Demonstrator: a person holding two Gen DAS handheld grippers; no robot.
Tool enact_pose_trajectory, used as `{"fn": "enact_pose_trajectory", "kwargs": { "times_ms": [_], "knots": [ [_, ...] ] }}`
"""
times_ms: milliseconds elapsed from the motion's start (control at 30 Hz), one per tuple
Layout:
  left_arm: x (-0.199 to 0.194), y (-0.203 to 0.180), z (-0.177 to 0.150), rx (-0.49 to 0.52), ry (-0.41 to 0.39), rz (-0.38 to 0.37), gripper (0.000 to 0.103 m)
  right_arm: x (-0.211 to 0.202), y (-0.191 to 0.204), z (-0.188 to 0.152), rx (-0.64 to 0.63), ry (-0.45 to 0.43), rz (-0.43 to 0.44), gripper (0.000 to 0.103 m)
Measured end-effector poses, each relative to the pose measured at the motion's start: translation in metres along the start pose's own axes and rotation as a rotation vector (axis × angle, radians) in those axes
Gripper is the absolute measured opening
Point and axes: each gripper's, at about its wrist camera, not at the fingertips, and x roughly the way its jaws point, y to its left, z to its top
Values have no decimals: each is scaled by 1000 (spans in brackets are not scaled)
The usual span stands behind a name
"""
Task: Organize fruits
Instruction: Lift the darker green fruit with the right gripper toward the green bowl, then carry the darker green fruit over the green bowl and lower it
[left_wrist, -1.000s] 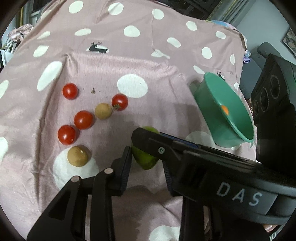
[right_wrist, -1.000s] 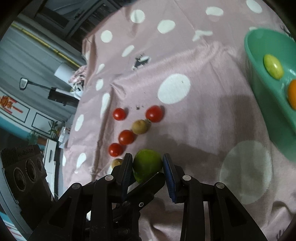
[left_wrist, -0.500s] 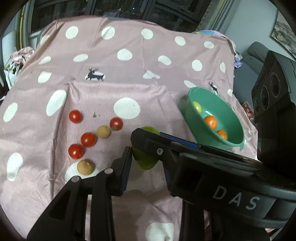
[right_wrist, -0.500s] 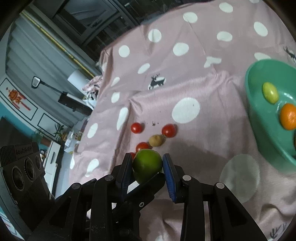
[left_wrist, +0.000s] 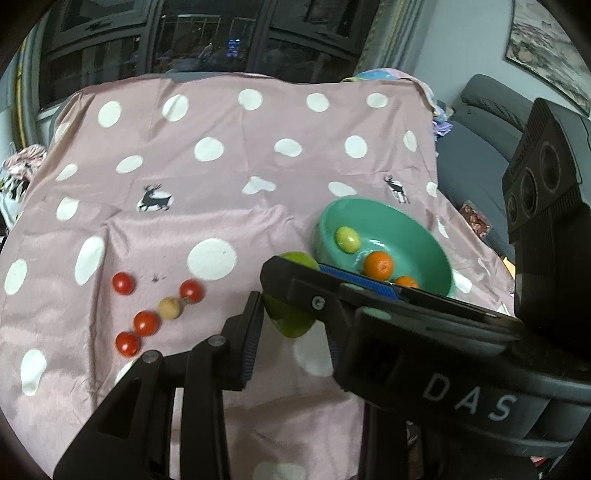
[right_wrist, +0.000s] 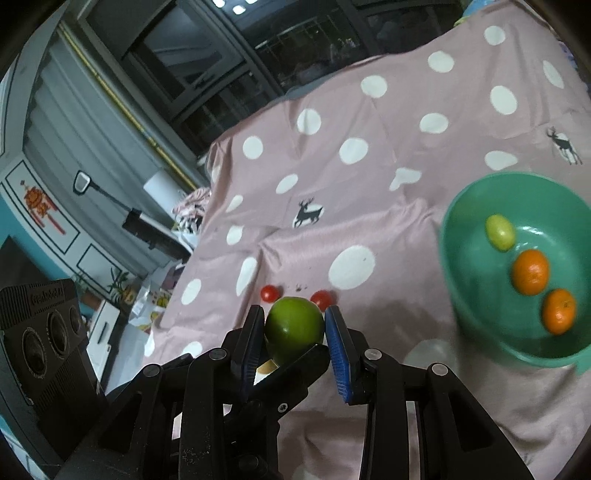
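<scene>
A green round fruit (left_wrist: 291, 326) hangs above the pink dotted cloth, and both grippers are shut on it. My left gripper (left_wrist: 291, 314) presses it from the sides, though its right finger is mostly hidden. A finger (left_wrist: 295, 288) of the right gripper crosses over the fruit. In the right wrist view the green fruit (right_wrist: 295, 328) sits between the blue pads of my right gripper (right_wrist: 295, 314). The green bowl (left_wrist: 369, 201) (right_wrist: 448, 236) stands to the right with a small yellow-green fruit (right_wrist: 500, 232) and two oranges (right_wrist: 530, 271) inside.
Several red tomatoes (left_wrist: 146, 323) and a small brown fruit (left_wrist: 170, 307) lie on the cloth (left_wrist: 221, 177) left of the grippers. A grey sofa (left_wrist: 480, 155) lies past the cloth's right edge. Dark windows stand behind the table.
Both grippers have risen together with the green fruit held between them. The cloth and tomatoes look farther off, and the inside of the bowl has come into view.
</scene>
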Motion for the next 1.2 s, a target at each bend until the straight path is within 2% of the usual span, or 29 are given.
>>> {"fn": "enact_pose_trajectory", "kwargs": {
  "times_ms": [633,1200],
  "knots": [
    [42,-76,20,117,15,-97,32,-48,-64,12,115,-120,-101,37],
    [78,-102,24,146,76,-163,32,-59,-107,14,228,-147,-190,37]
  ]
}}
